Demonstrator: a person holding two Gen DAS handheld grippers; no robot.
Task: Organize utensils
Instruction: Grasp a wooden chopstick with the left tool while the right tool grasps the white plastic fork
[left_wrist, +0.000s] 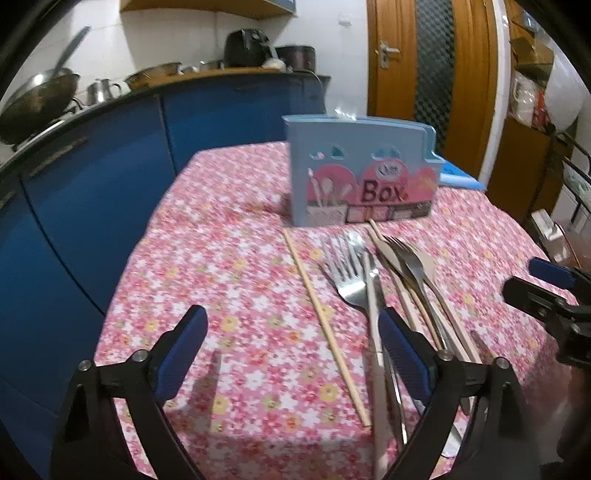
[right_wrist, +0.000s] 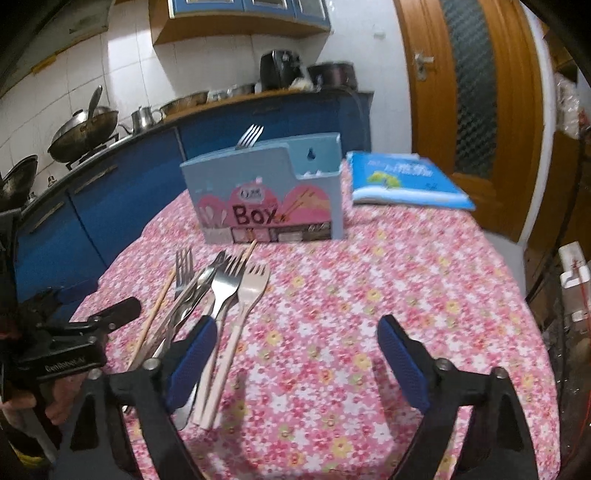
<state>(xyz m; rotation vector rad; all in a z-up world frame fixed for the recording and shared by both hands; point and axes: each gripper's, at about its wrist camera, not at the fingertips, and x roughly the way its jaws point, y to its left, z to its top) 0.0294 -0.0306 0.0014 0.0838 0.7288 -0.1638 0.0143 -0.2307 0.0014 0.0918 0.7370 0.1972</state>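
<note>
A loose pile of utensils lies on the flowered tablecloth: steel forks, a pale plastic fork and wooden chopsticks, one chopstick lying apart to the left. Behind them stands the blue "Box" holder, with one fork upright in it. My left gripper hovers open over the near end of the pile; the lone chopstick runs below its gap, untouched. My right gripper is open over bare cloth, its left finger just above the fork handles. Each gripper shows at the edge of the other's view.
A blue book lies on the table right of the holder. Blue cabinets curve along the left, their counter holding woks and a kettle. A wooden door stands behind. The table edge drops off at left and right.
</note>
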